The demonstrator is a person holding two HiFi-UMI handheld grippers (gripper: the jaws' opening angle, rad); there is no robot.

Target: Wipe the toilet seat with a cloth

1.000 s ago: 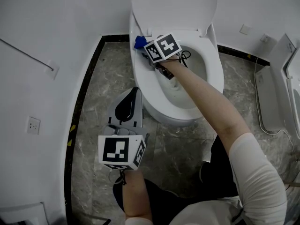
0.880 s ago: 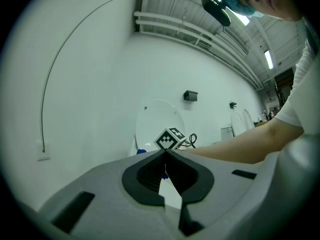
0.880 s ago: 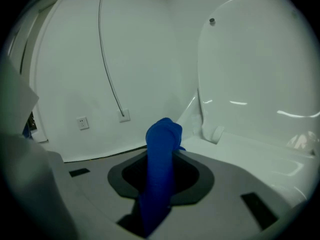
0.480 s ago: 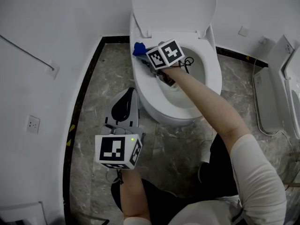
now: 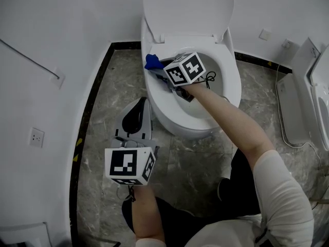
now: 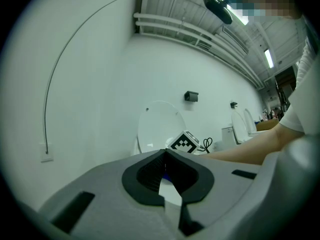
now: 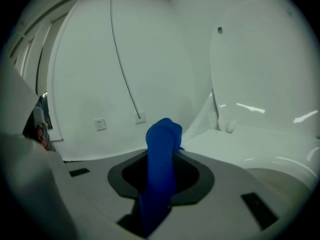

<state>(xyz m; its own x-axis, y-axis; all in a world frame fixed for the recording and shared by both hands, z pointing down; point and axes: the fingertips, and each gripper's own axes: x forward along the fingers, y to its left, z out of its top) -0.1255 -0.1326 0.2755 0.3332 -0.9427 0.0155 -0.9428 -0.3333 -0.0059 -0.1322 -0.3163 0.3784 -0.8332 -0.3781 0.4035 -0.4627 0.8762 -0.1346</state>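
Over the grey floor [image 5: 108,91], we draw the blue cloth [image 5: 152,61], pinched in our right tongs [image 5: 158,67], a little nearer than a second ago down the left side of the toilet seat [image 5: 234,81], so the wiping advances, while our left tongs [image 5: 145,102] hang pressed together, empty.

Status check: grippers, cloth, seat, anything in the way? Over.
Right gripper shut on crumpled blue cloth, at white toilet seat rear left rim. Left gripper shut, empty, low beside the bowl. Lid up, nothing seen blocking the seat.
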